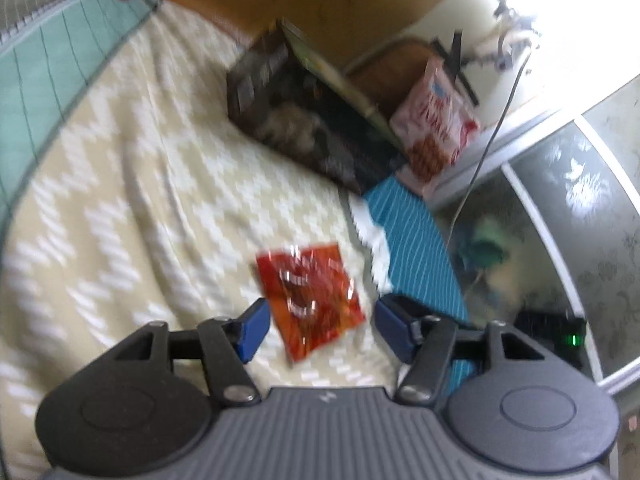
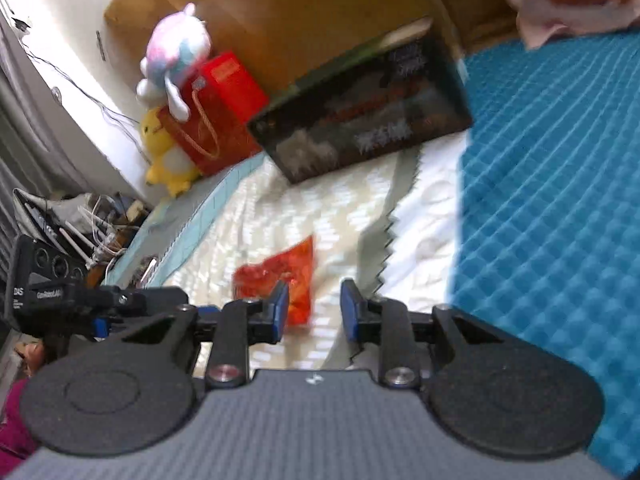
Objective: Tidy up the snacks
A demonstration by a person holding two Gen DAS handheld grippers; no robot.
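A small red snack packet [image 1: 310, 300] lies flat on the cream patterned bedcover [image 1: 120, 200]. My left gripper [image 1: 318, 328] is open, its blue fingers either side of the packet's near end, just above it. In the right wrist view the same packet [image 2: 280, 280] lies just ahead of my right gripper [image 2: 314, 314], which is open and empty. A dark open box [image 1: 304, 120] stands further back on the bed; it also shows in the right wrist view [image 2: 368, 108]. A pink-and-white snack bag [image 1: 436, 120] leans beside the box.
A wooden headboard [image 2: 300, 12] rises behind the box. A teal blanket [image 2: 552, 200] covers the bed's right side. Plush toys [image 2: 176, 52] and a red gift bag [image 2: 216, 108] stand at the far left. My left gripper's body [image 2: 60, 296] shows at the left.
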